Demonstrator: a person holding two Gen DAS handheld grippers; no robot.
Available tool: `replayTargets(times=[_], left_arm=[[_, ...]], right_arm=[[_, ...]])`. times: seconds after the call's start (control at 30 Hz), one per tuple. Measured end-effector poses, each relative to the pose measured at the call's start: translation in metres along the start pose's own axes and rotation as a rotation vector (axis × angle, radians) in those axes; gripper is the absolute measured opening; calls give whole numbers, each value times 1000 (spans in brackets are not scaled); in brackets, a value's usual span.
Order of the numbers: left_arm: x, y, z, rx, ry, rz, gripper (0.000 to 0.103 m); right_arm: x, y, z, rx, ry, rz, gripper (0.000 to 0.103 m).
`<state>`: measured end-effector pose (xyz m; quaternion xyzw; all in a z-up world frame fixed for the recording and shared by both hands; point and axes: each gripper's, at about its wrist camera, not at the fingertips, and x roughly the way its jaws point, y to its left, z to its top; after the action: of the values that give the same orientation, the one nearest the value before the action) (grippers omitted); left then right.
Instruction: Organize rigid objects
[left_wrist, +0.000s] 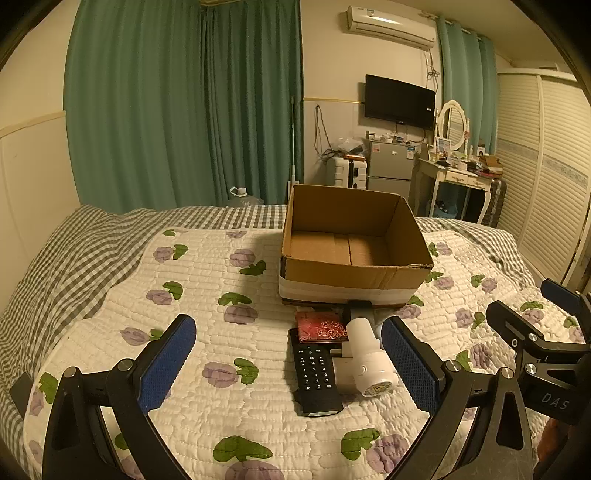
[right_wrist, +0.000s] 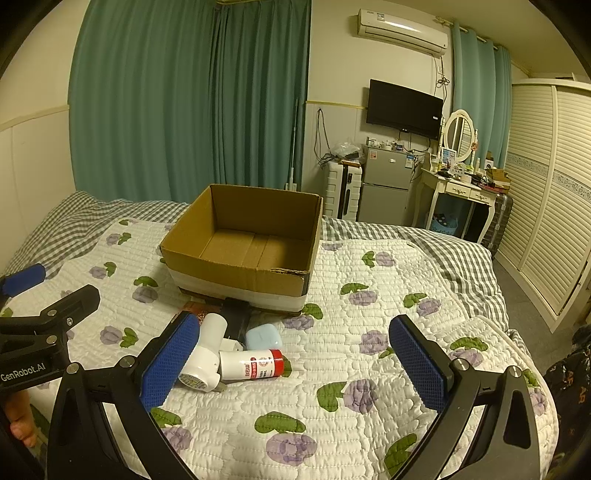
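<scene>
An open empty cardboard box (left_wrist: 354, 280) stands on the bed; it also shows in the right wrist view (right_wrist: 236, 275). In front of it lie a black remote (left_wrist: 316, 373), a red patterned card (left_wrist: 320, 326) and a white hair dryer (left_wrist: 367, 356). The right wrist view shows the hair dryer (right_wrist: 205, 354), a white bottle with a red cap (right_wrist: 251, 363), a light blue case (right_wrist: 263, 339) and a black object (right_wrist: 236, 319). My left gripper (left_wrist: 288, 369) is open above the remote. My right gripper (right_wrist: 295, 365) is open, right of the pile.
A floral quilt (right_wrist: 369, 387) covers the bed over a grey checked sheet (left_wrist: 74, 251). Green curtains (left_wrist: 177, 110), a small fridge (right_wrist: 384, 188), a dressing table (right_wrist: 458, 188) and a wardrobe (right_wrist: 546, 203) stand beyond the bed.
</scene>
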<state>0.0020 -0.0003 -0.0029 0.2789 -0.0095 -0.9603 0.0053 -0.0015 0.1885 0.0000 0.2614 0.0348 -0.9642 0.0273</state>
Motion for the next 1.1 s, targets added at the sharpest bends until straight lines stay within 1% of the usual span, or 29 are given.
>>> replayTargets(times=[1.1], left_arm=[[-4,-2,0,-5,-17,2,103]], right_arm=[[1,1,1,-1,0,3,103]])
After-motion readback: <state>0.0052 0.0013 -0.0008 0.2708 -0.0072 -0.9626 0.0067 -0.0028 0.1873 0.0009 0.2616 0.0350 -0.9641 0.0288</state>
